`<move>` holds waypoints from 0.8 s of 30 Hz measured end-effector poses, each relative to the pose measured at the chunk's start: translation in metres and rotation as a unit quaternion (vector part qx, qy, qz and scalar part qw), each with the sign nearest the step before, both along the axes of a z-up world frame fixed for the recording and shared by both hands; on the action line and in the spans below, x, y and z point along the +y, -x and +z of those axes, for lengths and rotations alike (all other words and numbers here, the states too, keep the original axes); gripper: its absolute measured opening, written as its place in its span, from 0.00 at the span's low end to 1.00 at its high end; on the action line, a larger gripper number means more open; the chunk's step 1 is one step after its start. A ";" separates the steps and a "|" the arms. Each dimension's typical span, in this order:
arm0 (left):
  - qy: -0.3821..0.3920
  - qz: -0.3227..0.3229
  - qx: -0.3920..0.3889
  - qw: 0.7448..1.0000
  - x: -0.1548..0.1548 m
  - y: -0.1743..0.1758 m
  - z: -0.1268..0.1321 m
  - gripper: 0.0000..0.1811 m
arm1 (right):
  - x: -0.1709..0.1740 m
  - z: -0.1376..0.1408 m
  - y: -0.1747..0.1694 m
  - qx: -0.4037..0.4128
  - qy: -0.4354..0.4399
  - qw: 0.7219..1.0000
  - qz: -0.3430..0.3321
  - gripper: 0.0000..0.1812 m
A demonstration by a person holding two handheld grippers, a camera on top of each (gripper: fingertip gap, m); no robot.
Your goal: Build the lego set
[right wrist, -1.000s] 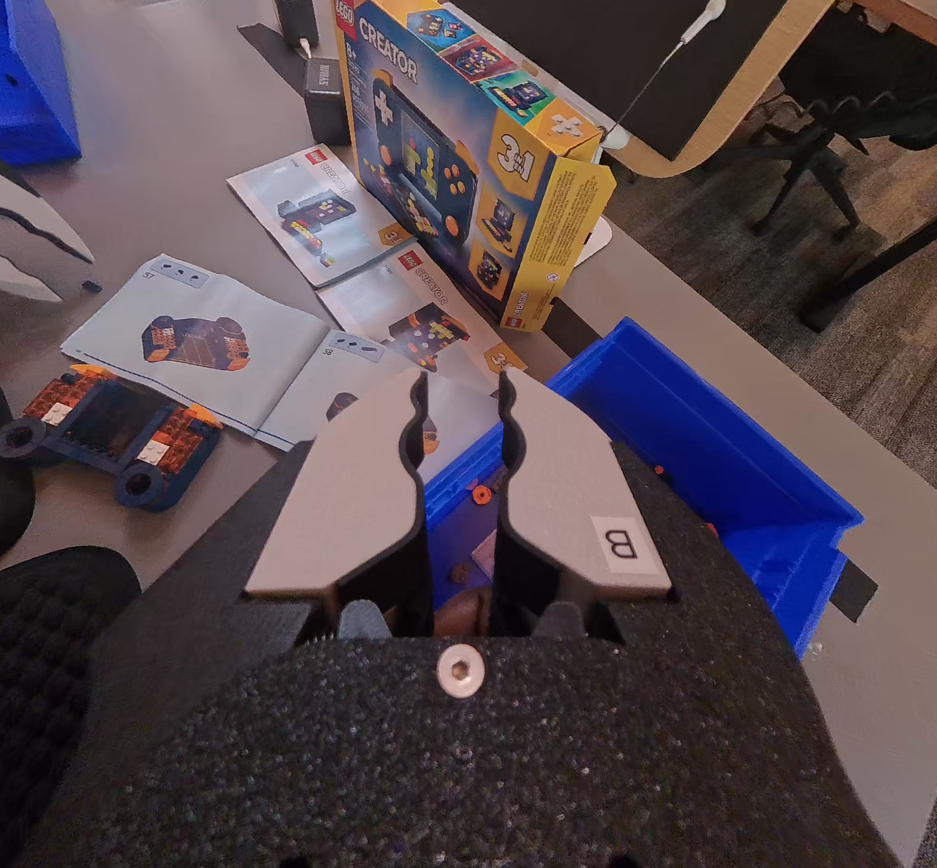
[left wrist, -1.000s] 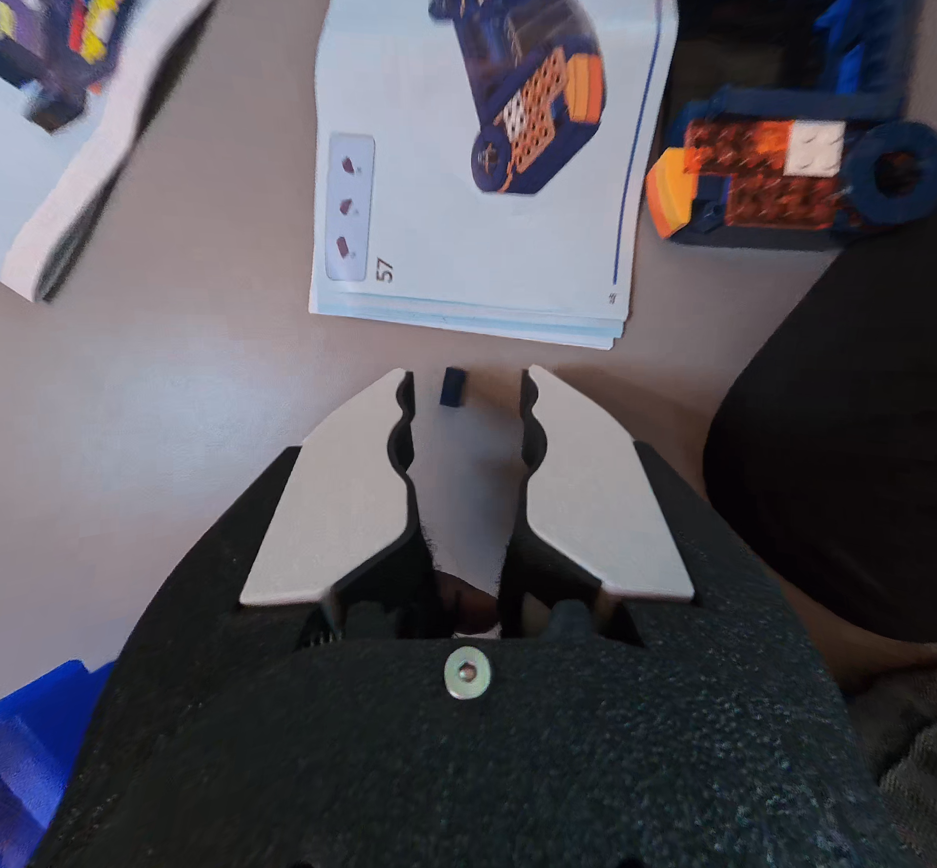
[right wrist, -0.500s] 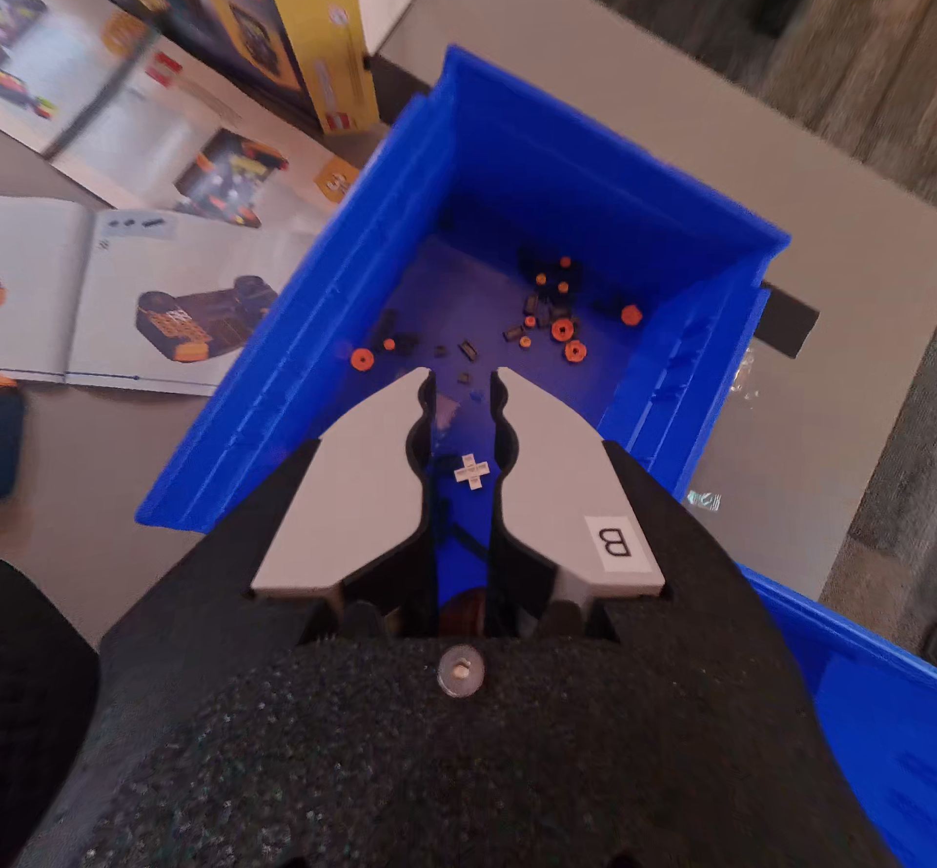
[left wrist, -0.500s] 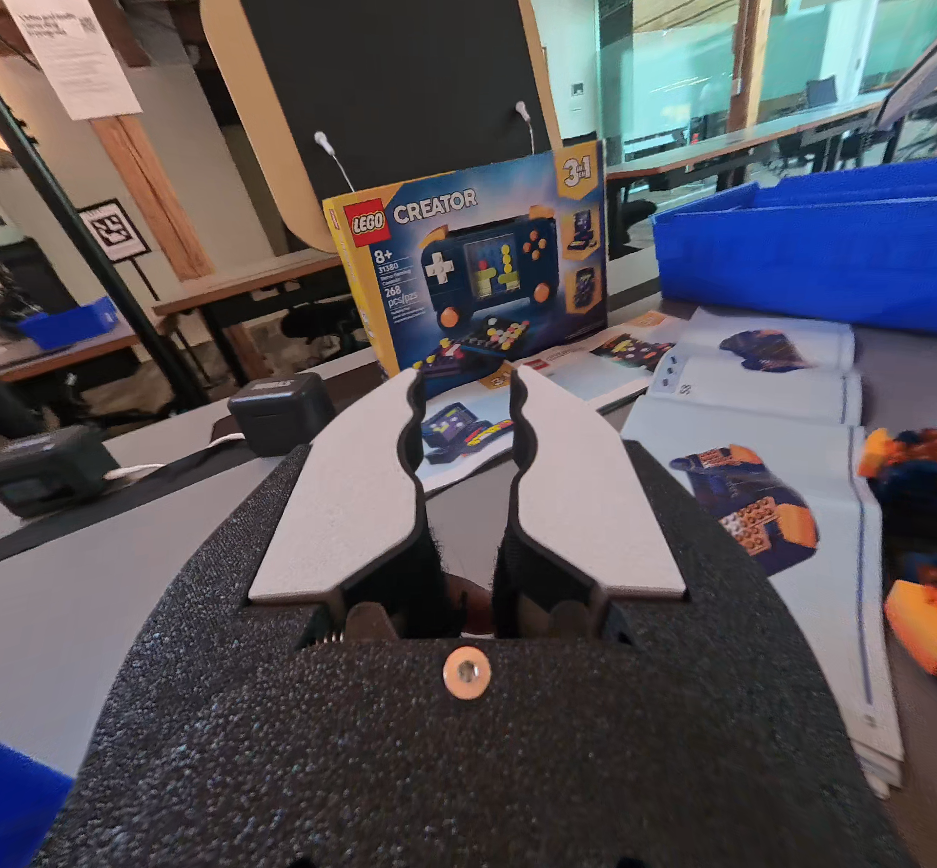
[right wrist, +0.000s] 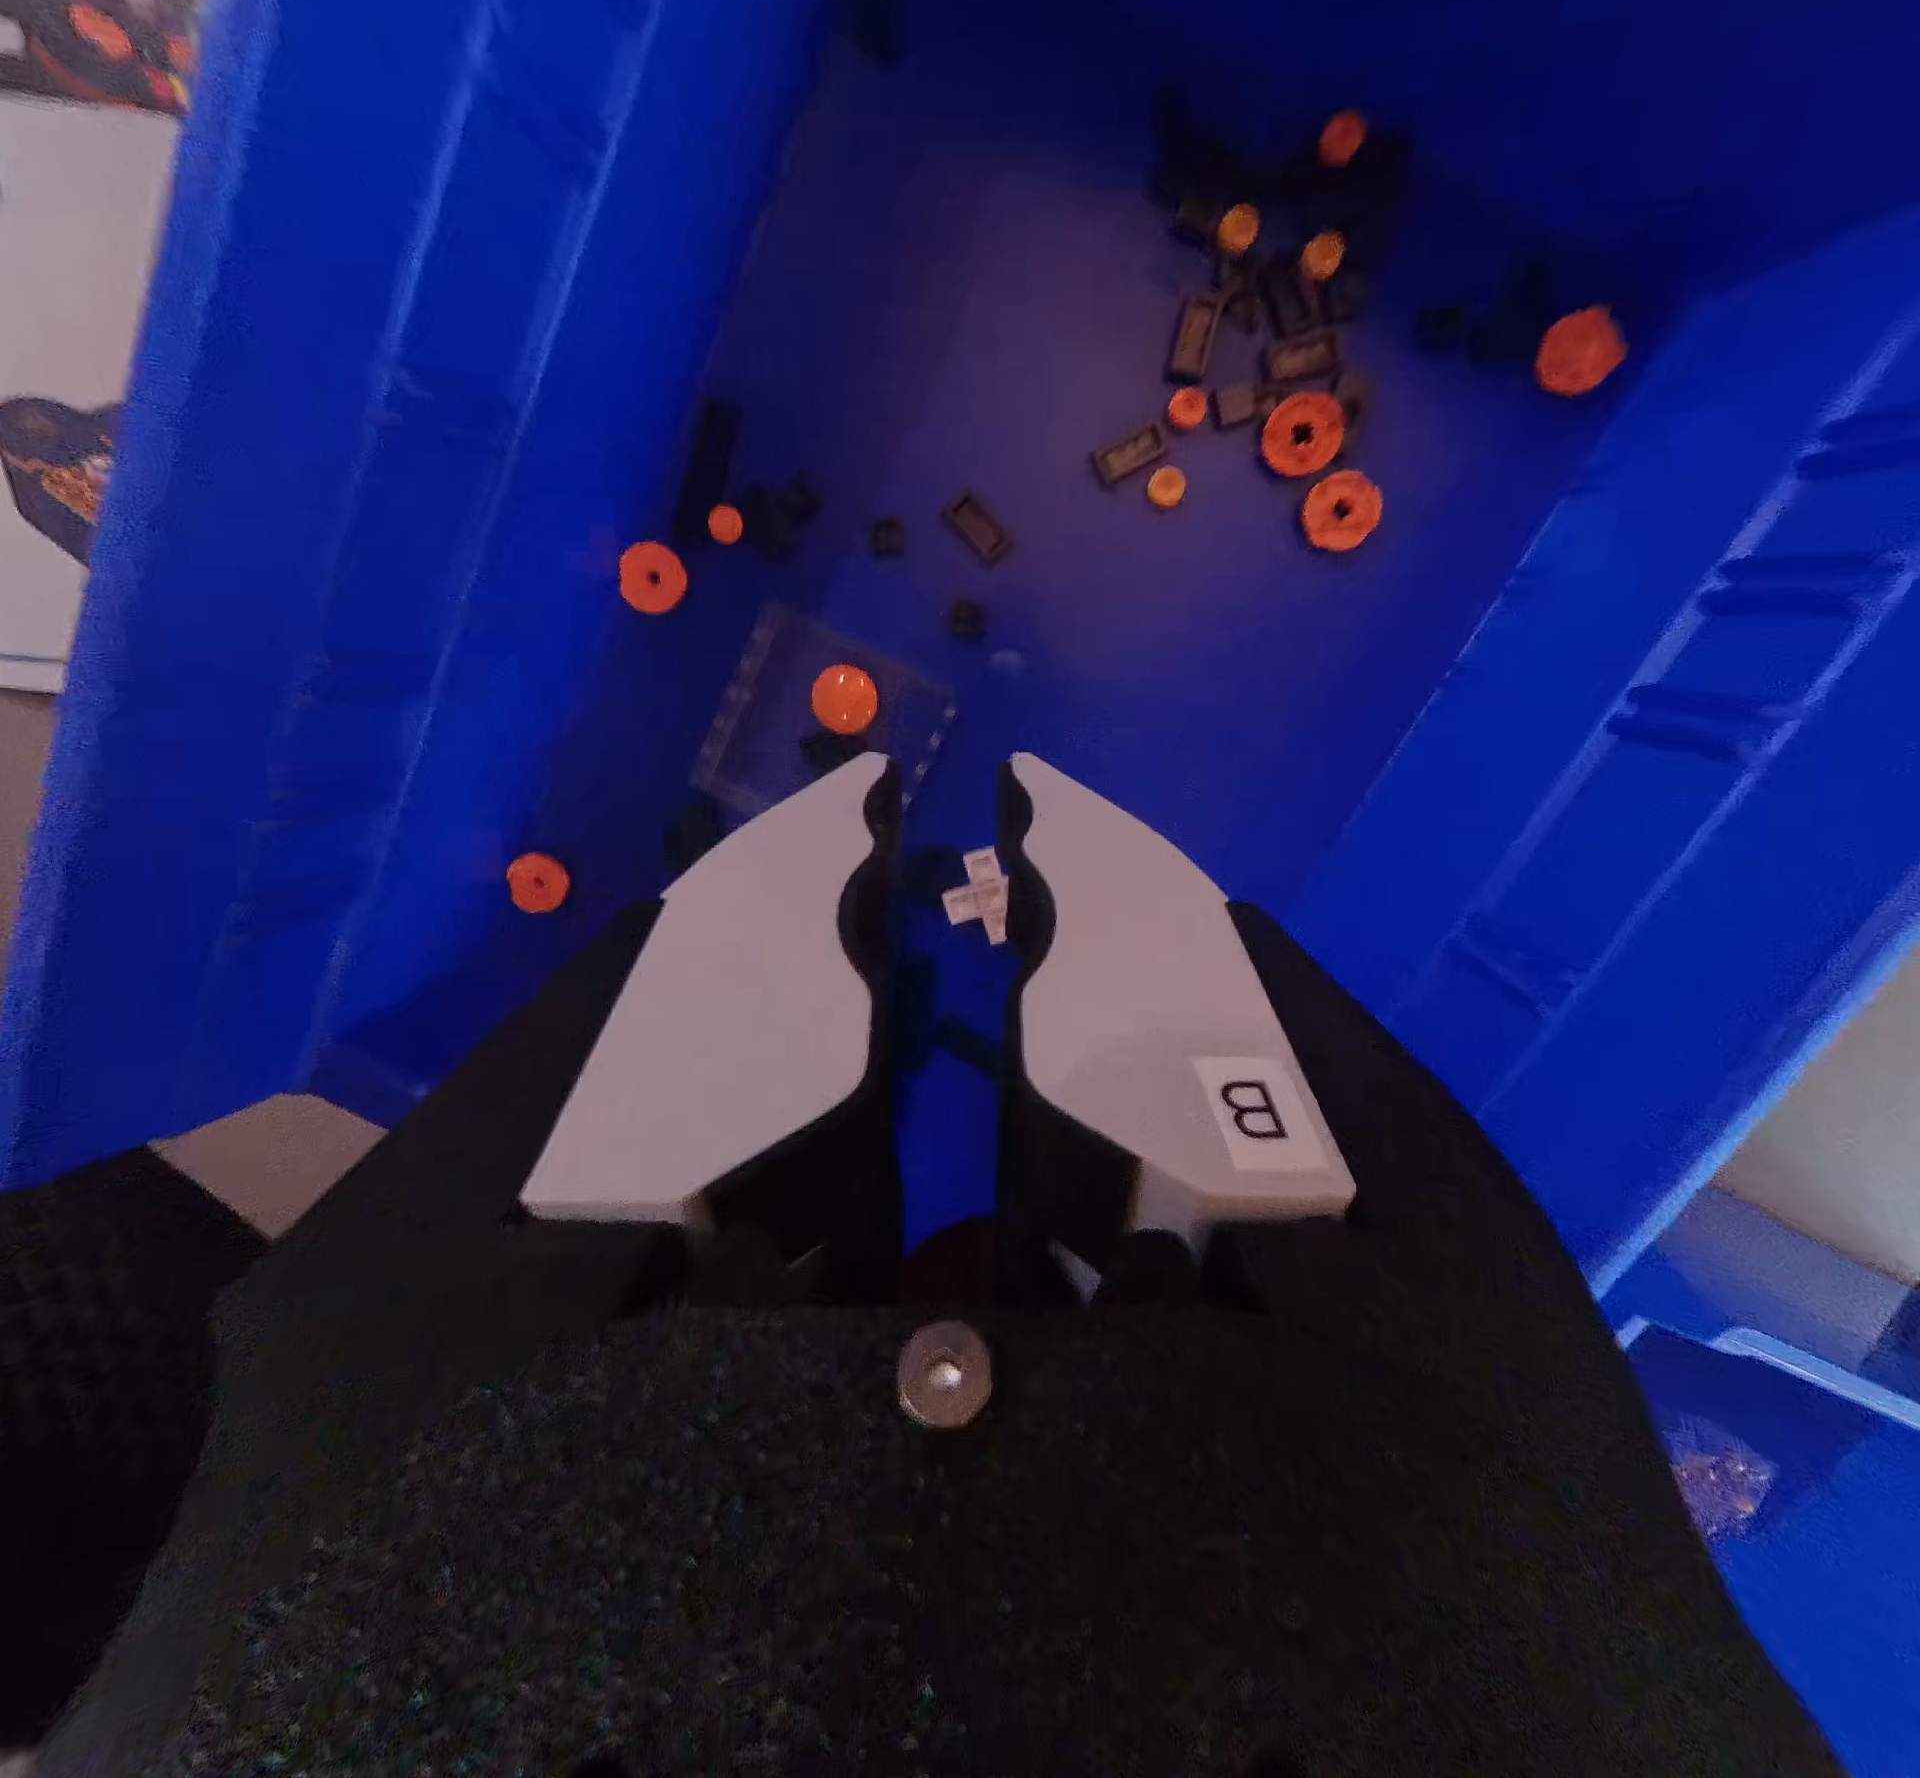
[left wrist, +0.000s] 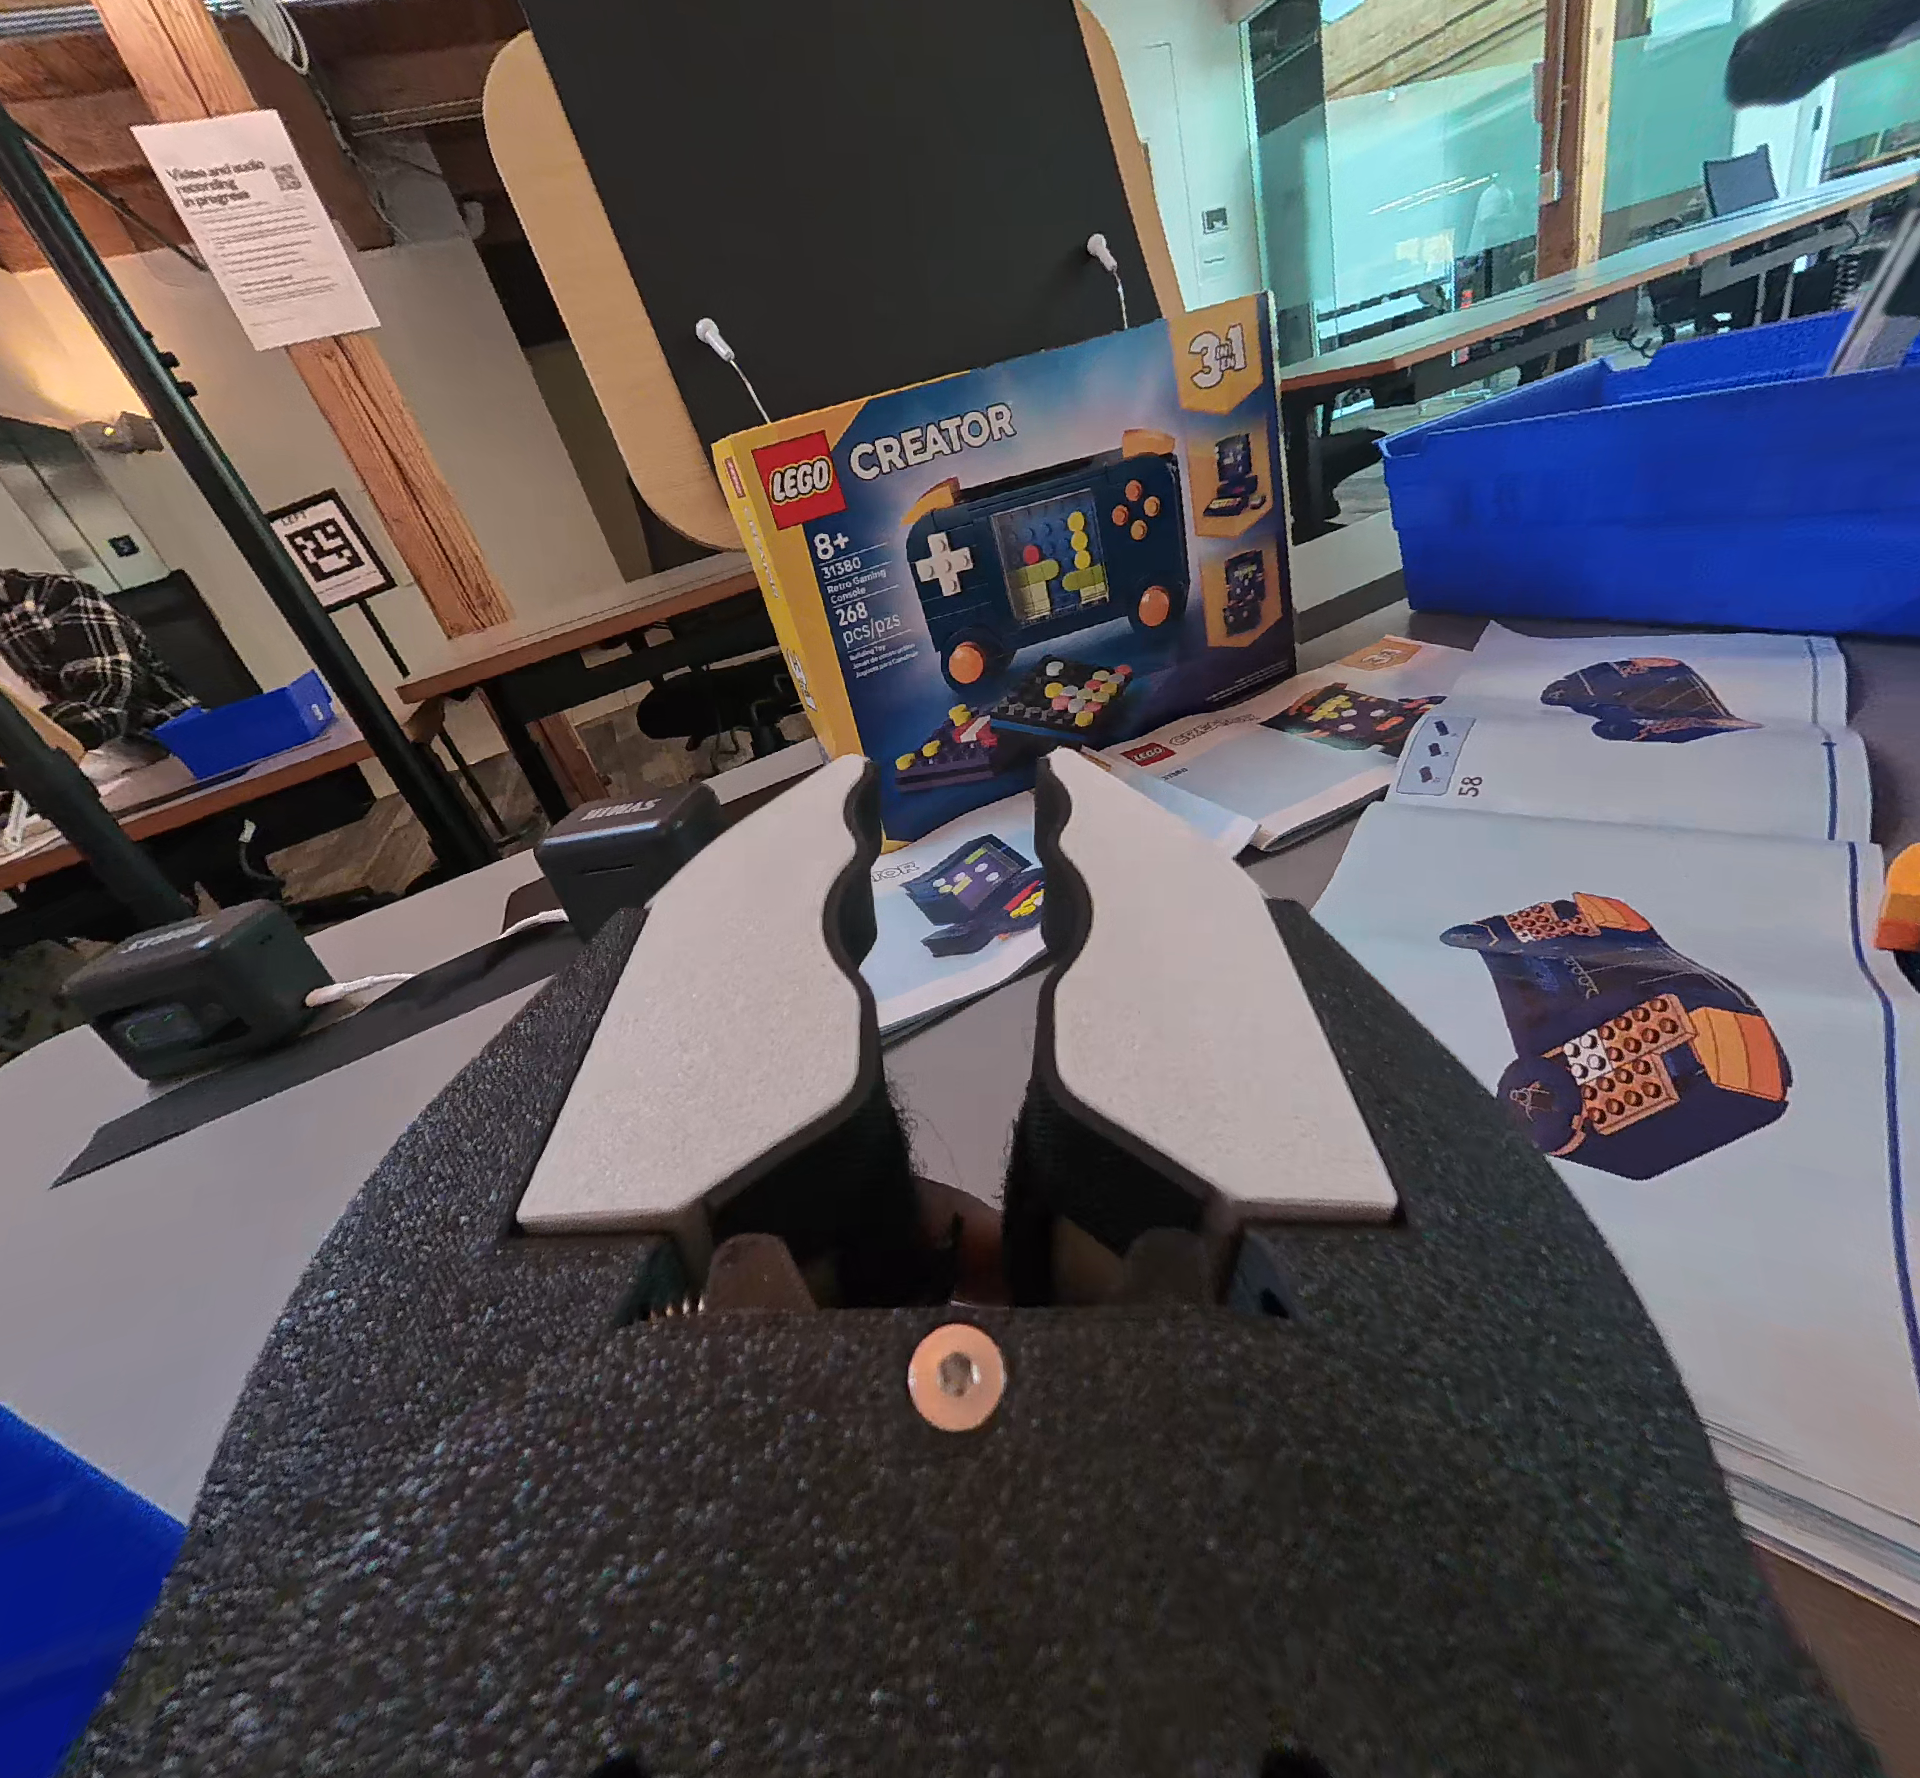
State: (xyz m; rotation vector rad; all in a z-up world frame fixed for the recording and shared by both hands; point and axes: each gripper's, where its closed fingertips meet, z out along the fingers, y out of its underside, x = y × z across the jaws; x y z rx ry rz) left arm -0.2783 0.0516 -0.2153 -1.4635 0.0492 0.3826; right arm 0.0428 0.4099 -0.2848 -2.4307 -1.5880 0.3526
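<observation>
Down inside the deep blue plastic bin (right wrist: pixel 1558 793), the right gripper (right wrist: pixel 945 772), jaws parted and empty, seems to be hunting a part, perhaps the small white cross-shaped piece (right wrist: pixel 977 895) between its fingers or the dark tiles and orange round studs (right wrist: pixel 1299 435) at one o'clock, so it must next settle over one and close, while the left gripper (left wrist: pixel 956 772) hangs open and empty facing the yellow-and-blue lego box (left wrist: pixel 1018 544) at twelve o'clock.

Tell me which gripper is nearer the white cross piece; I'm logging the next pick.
Right. The right gripper is inside the blue bin, the white cross piece showing between its fingers. The left gripper is outside, facing the box.

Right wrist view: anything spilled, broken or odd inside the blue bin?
Nothing stands out. Small orange and dark pieces lie loose on the blue bin floor, with a white cross piece beneath the open right hand-held gripper.
</observation>
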 end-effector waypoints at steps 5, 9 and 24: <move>0.006 0.000 0.003 1.000 0.001 0.000 -0.002 0.15 | 0.013 -0.012 0.005 -0.001 -0.009 1.000 -0.016 0.11; 0.011 -0.003 0.008 1.000 0.002 -0.002 -0.004 0.15 | 0.047 -0.014 0.025 0.064 -0.046 0.992 -0.097 0.13; 0.029 -0.010 0.037 0.999 0.005 -0.008 -0.005 0.16 | 0.056 -0.049 0.041 0.066 -0.028 0.991 -0.117 0.11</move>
